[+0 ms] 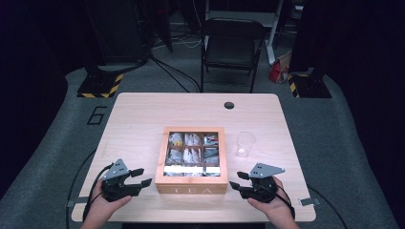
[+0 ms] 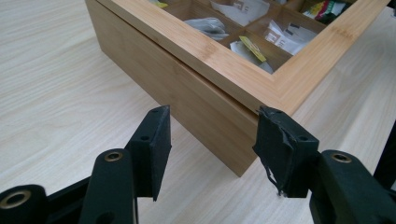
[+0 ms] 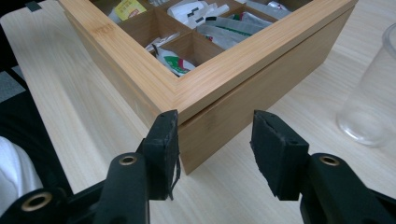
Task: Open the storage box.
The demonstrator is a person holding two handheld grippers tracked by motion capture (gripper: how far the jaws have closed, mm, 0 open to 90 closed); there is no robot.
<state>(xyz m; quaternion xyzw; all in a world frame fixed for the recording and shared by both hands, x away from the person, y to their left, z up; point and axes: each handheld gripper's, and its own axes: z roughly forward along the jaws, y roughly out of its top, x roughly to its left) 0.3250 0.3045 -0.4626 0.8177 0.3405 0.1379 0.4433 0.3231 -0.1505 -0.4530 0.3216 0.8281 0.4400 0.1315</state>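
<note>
In the high view a wooden tea box (image 1: pixel 191 183) sits at the centre of the pale table (image 1: pixel 138 124), its front wall lettered "TEA" and its glazed lid showing compartments of tea bags (image 1: pixel 192 140); a clear plastic cup (image 1: pixel 245 144) stands just to its right. The left gripper (image 1: pixel 141 177) lies at lower left, the right gripper (image 1: pixel 237 180) at lower right, each aimed at a front corner. In the left gripper view the jaws stand partly apart, flanking the box's near corner in mid frame without pressing it. In the right gripper view the jaws likewise straddle a corner, untouching; the cup is at the right edge.
</note>
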